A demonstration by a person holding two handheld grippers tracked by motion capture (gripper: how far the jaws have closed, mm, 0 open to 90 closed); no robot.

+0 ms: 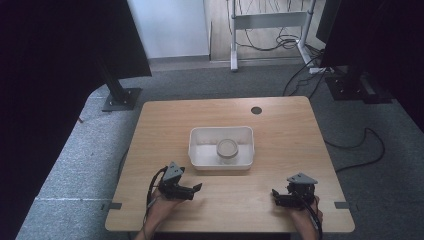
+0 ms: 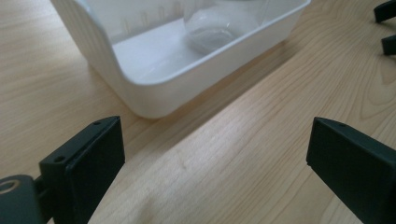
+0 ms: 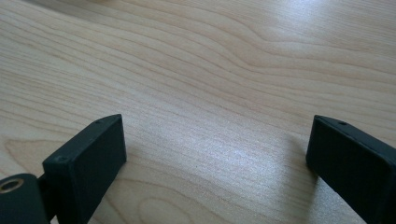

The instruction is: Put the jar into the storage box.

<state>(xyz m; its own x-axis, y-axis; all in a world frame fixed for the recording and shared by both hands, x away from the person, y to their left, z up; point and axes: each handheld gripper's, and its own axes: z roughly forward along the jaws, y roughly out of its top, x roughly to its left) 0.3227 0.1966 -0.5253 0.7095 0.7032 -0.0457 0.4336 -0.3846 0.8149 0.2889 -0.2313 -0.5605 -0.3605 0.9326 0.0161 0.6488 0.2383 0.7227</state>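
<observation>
One clear cup [image 1: 227, 149] stands in the white tub [image 1: 197, 150]; both tongs gape wide, empty.

Left tool [image 1: 196, 189], right tool [image 1: 276, 194]: jaws spread, empty.

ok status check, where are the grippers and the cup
Left gripper and right gripper open, empty, low over the table. Cup upright inside the white tub. Nothing in the way.
</observation>
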